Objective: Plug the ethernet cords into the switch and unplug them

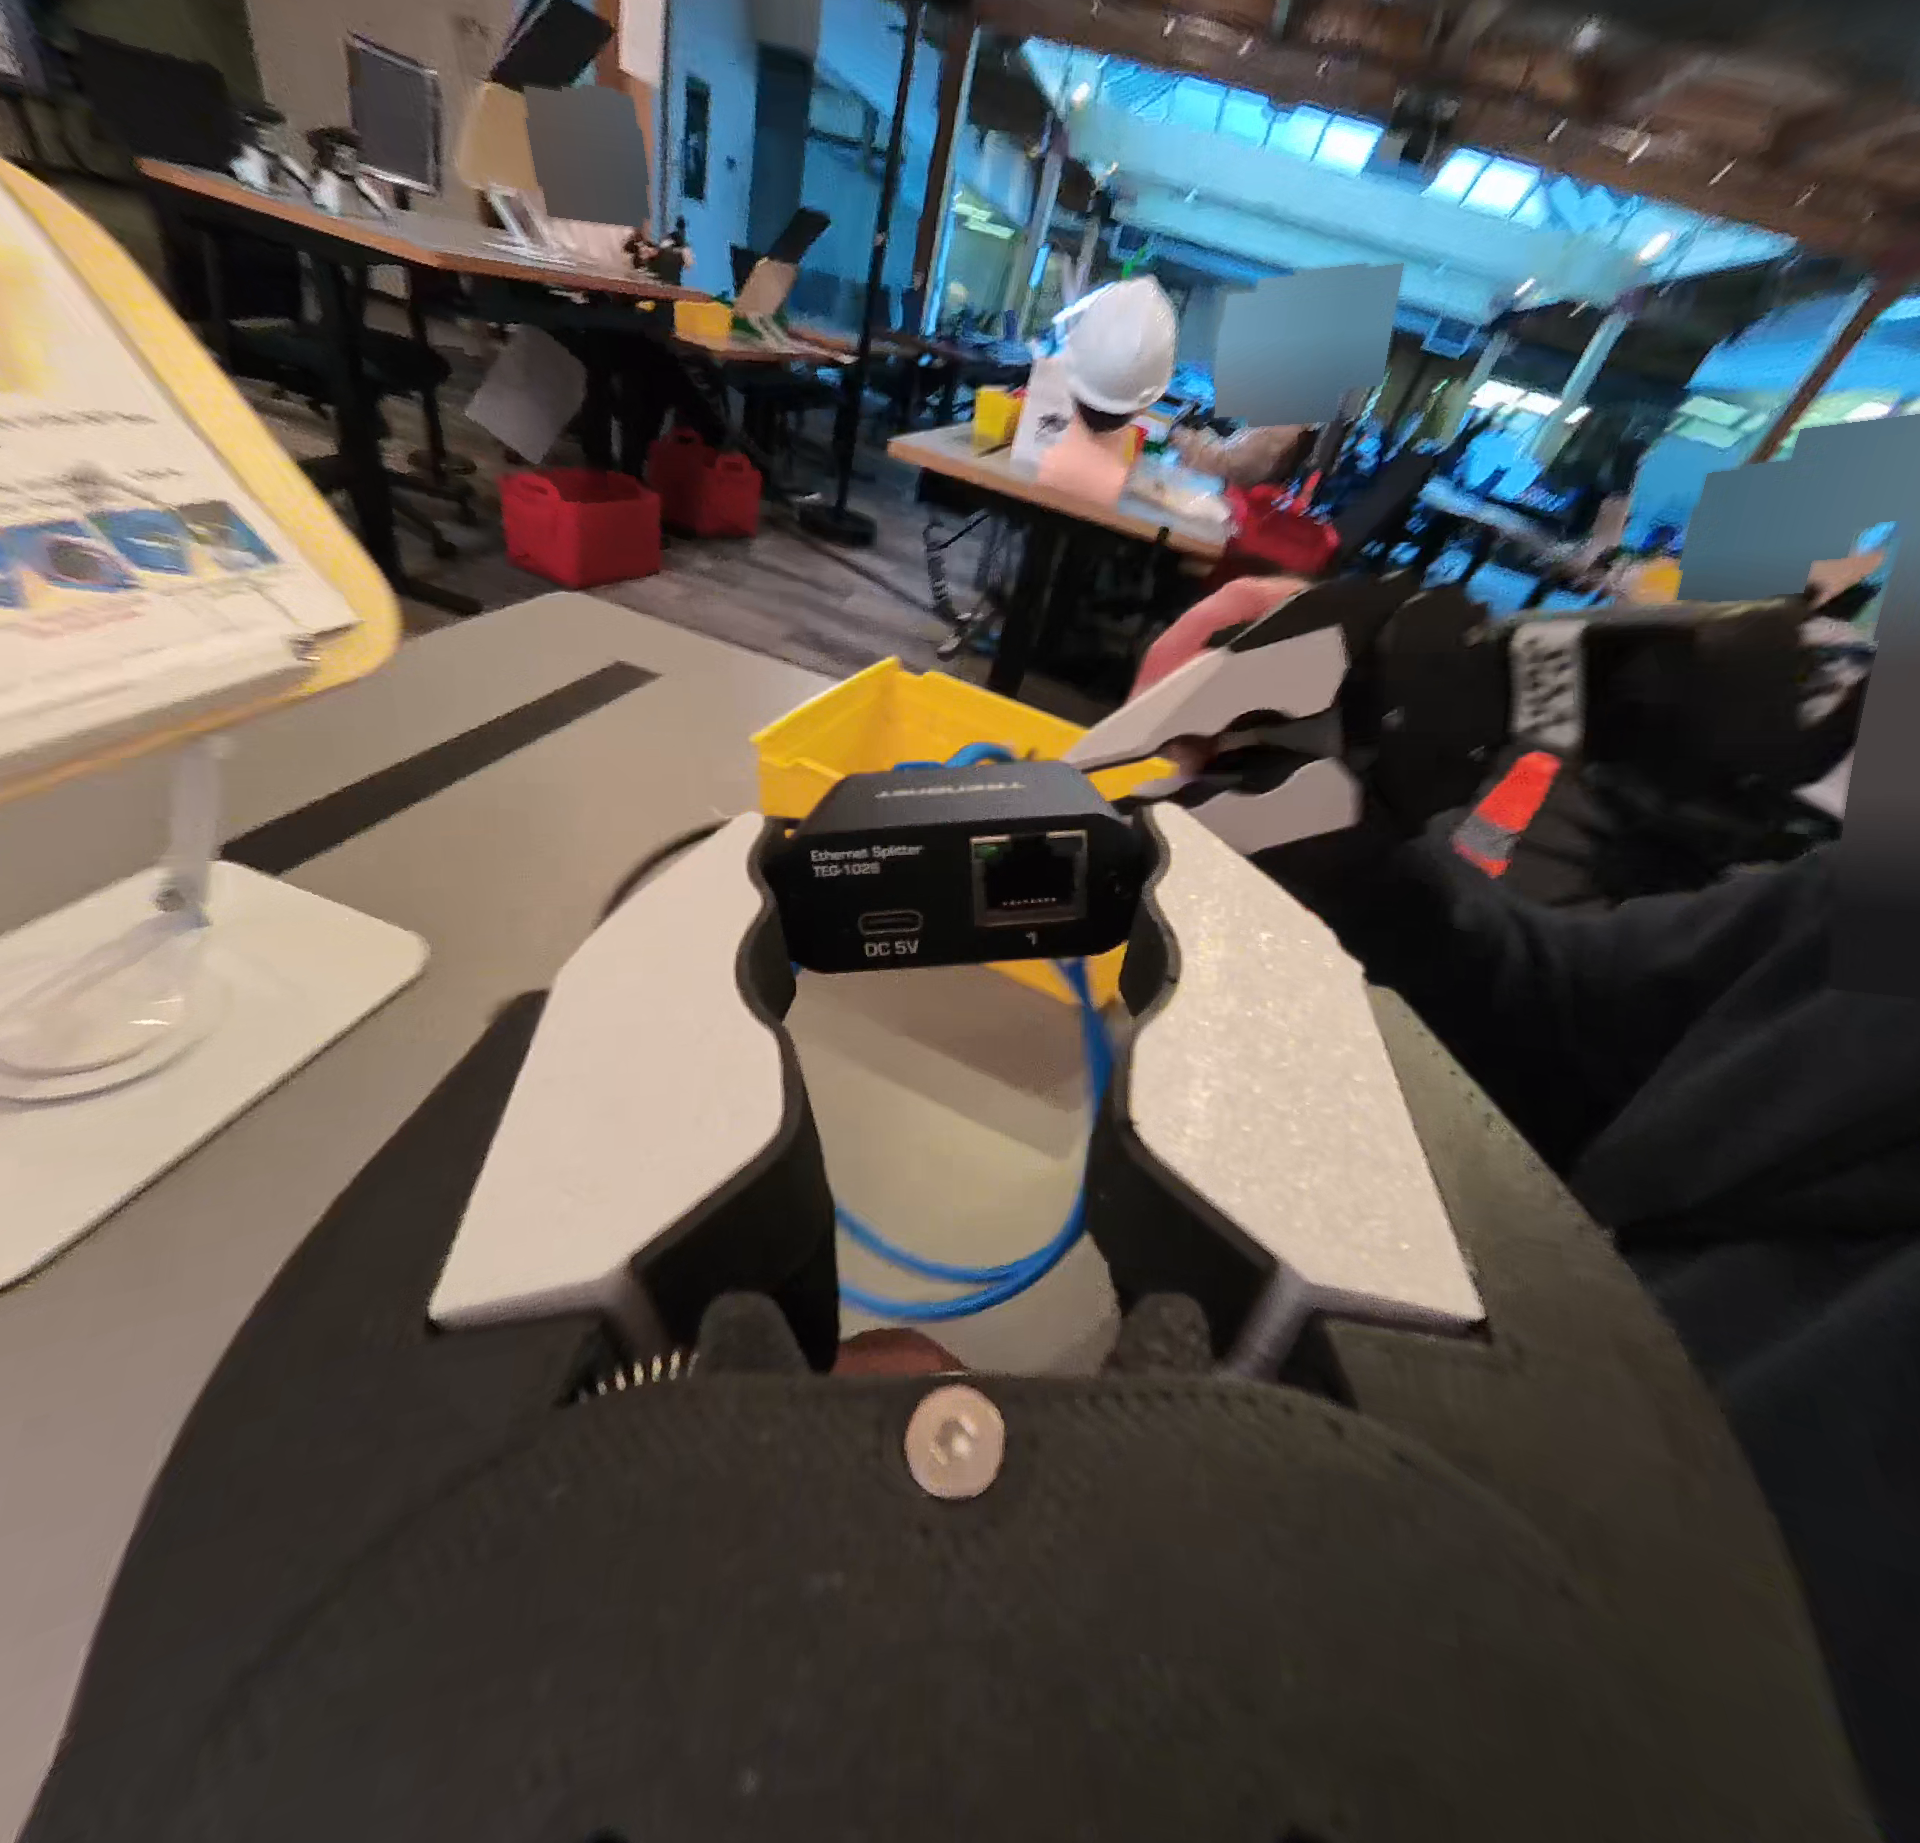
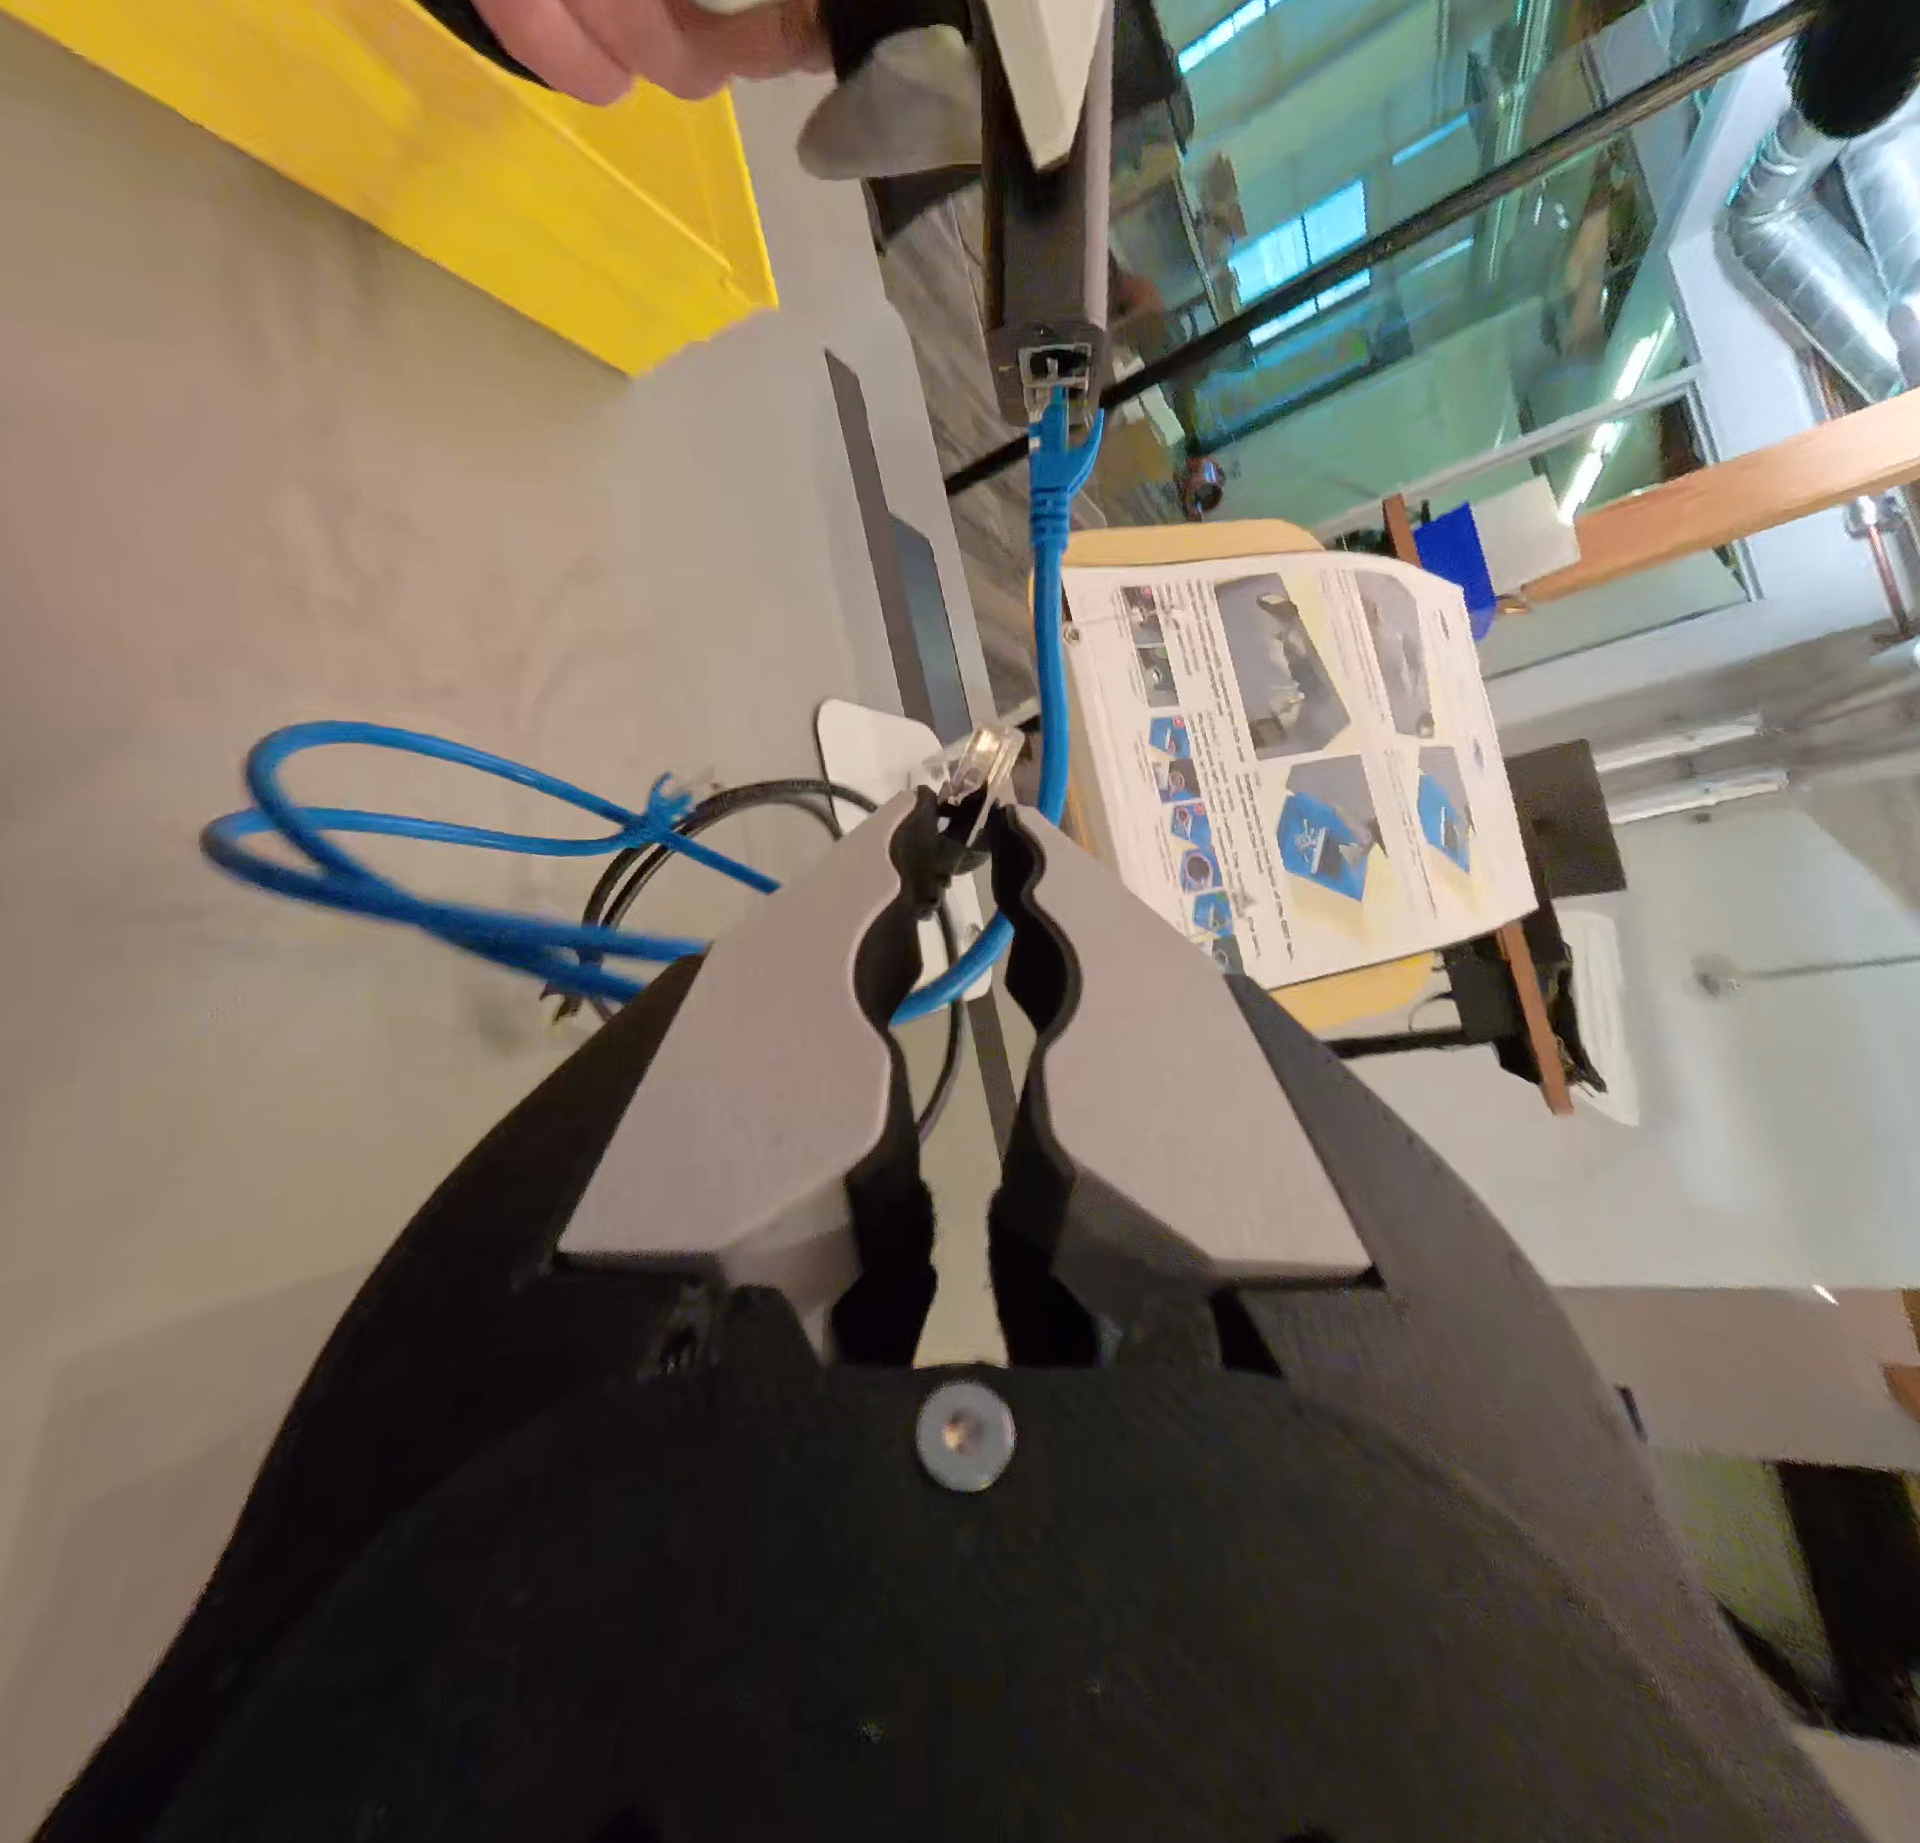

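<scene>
The left gripper [image 1: 951, 884] has the small black switch [image 1: 951, 863] clamped between its fingertips, lifted above the grey table [image 1: 582, 806], with one empty port and a slim power socket facing the left wrist camera. Just behind it on the table stands a yellow bin [image 1: 904, 713], and a blue ethernet cord [image 1: 1081, 1118] drops from the switch's far side and loops below, between the fingers.

In the right wrist view, the blue cord's plug [image 2: 1060, 443] sits in a port on the switch's other end [image 2: 1049, 359], and the rest of it trails down to a tied coil [image 2: 416, 858] on the table. The right gripper [image 2: 966, 837] is pinched on the clear plug [image 2: 977, 759] of a black ethernet cord [image 2: 727, 806], tip pointing out past its fingertips towards the switch, well apart from it; the cord curls back onto the table near the blue coil.

To the left in the left wrist view, an instruction sheet [image 1: 135, 505] rests on a yellow-backed stand with a white base [image 1: 208, 972]. The right gripper comes in from the right, close by the bin.
</scene>
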The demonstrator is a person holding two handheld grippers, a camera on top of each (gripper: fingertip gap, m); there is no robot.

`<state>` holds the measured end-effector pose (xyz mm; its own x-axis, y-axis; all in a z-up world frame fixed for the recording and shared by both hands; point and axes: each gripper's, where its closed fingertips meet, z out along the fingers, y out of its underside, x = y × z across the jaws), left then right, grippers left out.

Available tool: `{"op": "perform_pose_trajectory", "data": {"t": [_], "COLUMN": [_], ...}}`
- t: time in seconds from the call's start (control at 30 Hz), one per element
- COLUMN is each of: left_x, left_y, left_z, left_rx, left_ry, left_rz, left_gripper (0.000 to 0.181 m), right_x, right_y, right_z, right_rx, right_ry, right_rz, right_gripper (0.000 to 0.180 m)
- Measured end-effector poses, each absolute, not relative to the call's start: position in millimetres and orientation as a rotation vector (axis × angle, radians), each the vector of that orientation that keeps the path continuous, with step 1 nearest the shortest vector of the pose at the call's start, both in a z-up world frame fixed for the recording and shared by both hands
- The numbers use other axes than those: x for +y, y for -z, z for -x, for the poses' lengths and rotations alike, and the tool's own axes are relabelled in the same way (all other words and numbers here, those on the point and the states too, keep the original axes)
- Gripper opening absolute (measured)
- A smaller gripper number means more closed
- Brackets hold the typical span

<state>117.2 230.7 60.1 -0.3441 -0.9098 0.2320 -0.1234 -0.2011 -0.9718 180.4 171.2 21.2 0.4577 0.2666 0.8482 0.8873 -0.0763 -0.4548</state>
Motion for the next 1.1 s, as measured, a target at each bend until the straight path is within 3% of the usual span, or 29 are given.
{"op": "perform_pose_trajectory", "data": {"t": [0.47, 0.77, 1.1], "left_x": [263, 313, 349], "left_y": [-69, -100, -92], "left_z": [-111, -82, -73], "left_rx": [1.377, 1.195, 1.118], "left_ry": [1.484, 1.412, 1.311], "left_rz": [1.247, 1.247, 1.328], "left_gripper": [0.062, 0.062, 0.062], "right_x": [149, 122, 106], "right_y": [-76, -82, -93], "right_z": [-223, -270, -300], "right_rx": [-0.820, -0.728, -0.643], "right_ry": [0.576, 0.631, 0.693], "right_rz": [1.626, 1.680, 1.684], "right_gripper": [0.009, 0.008, 0.006]}}
